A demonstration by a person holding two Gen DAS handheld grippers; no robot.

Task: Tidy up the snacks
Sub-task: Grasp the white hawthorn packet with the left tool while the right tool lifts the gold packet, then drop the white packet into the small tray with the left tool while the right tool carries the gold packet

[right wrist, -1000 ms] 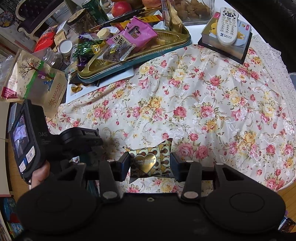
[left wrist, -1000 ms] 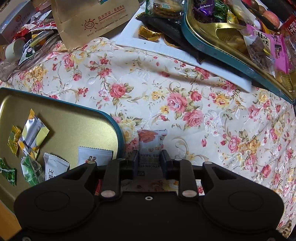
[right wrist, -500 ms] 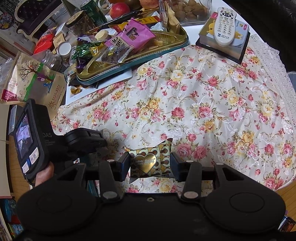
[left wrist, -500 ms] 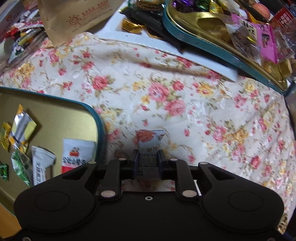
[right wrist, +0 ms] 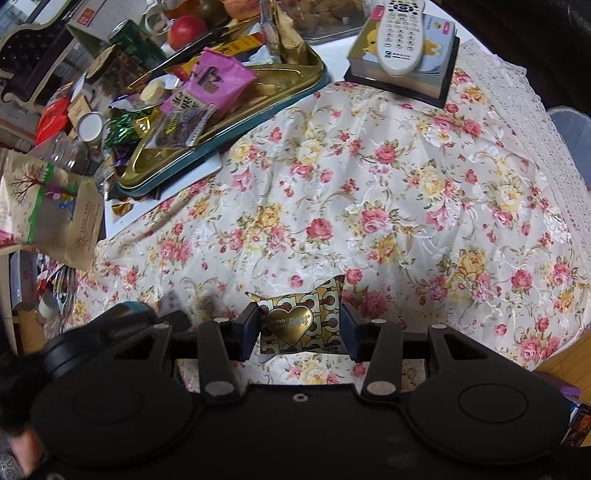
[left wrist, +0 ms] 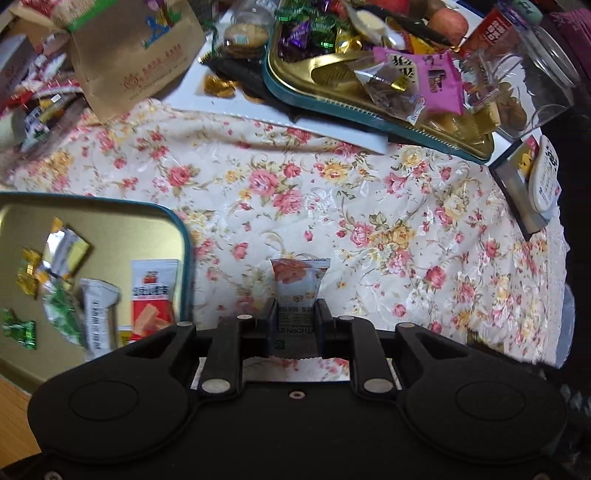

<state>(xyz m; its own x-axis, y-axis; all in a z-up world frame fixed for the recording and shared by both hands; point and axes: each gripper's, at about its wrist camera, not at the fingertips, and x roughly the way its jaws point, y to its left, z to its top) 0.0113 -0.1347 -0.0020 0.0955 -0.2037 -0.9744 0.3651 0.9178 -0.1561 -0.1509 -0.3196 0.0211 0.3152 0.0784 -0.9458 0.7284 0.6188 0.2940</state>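
Note:
My left gripper [left wrist: 295,314] is shut on a small white snack packet with a red print [left wrist: 298,284], held above the flowered tablecloth just right of the near gold tray [left wrist: 155,216]. That tray holds several wrapped snacks, among them a red and white packet [left wrist: 153,295]. My right gripper [right wrist: 301,325] is shut on a gold patterned packet with a heart label [right wrist: 301,319], held over the cloth. The left gripper's body [right wrist: 122,325] shows blurred at the lower left of the right wrist view.
A second gold tray with a teal rim [left wrist: 369,110] [right wrist: 229,129] stands at the back, heaped with snacks, including a pink bag [left wrist: 424,79]. A brown paper bag [left wrist: 136,55] stands at the back left. A remote on a book [right wrist: 406,33] lies at the back right.
My left gripper has lifted and tilted up with its packet, so more of the far table shows. The right gripper has kept its packet and moved slightly closer to the left one.

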